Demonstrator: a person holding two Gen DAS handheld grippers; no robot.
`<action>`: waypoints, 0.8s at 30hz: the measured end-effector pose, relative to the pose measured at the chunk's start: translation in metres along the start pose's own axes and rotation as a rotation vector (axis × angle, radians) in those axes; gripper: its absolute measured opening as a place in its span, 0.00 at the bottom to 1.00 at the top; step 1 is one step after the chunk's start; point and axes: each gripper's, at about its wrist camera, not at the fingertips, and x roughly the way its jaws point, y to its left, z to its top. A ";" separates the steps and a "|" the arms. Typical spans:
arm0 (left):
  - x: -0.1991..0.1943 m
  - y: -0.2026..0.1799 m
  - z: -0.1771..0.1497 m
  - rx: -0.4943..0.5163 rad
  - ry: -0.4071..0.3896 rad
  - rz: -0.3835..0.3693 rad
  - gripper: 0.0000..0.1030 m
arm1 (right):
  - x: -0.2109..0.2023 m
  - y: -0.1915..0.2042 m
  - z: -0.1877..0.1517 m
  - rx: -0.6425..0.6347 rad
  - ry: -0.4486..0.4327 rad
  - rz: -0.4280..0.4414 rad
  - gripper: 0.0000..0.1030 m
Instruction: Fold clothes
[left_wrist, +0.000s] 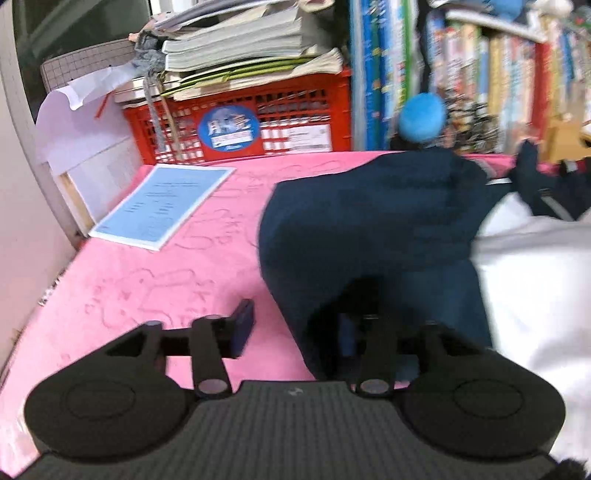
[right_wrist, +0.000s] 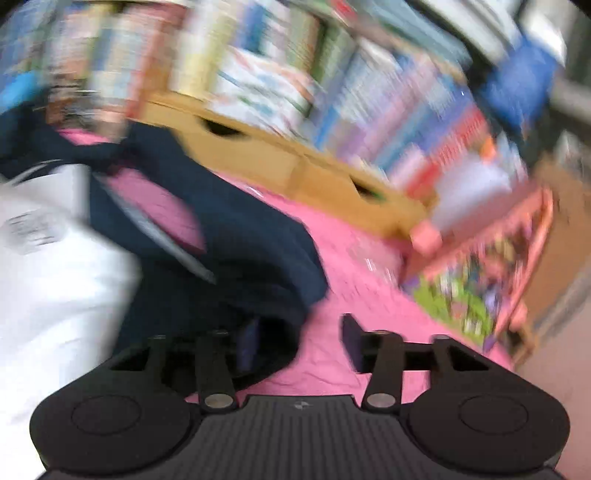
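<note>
A dark navy garment (left_wrist: 369, 229) lies bunched on a pink blanket (left_wrist: 147, 280), with a white garment (left_wrist: 535, 295) beside it on the right. My left gripper (left_wrist: 295, 328) is open. Its left finger hangs over the pink blanket and its right finger over the navy cloth, whose edge runs between the jaws unpressed. The right wrist view is blurred. It shows the navy garment (right_wrist: 229, 236) and the white garment (right_wrist: 55, 258) at the left. My right gripper (right_wrist: 301, 341) is open too, left finger over the navy hem, right finger over the pink blanket (right_wrist: 354, 266).
A light blue printed sheet (left_wrist: 162, 203) lies on the blanket's far left. Behind it stands a red crate (left_wrist: 236, 125) under stacked books. A round blue object (left_wrist: 423, 116) sits by the bookshelves (left_wrist: 498, 74). A cardboard box (right_wrist: 288, 162) and a pink basket (right_wrist: 480, 266) border the right side.
</note>
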 end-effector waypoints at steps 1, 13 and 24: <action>-0.010 -0.002 -0.004 -0.002 -0.009 -0.028 0.51 | -0.013 0.006 0.000 -0.022 -0.022 0.027 0.78; -0.112 -0.041 -0.086 0.098 -0.017 -0.303 0.79 | -0.108 0.052 -0.065 -0.172 0.037 0.161 0.82; -0.157 -0.061 -0.134 0.129 0.006 -0.335 0.90 | -0.163 0.030 -0.103 -0.044 0.096 0.365 0.82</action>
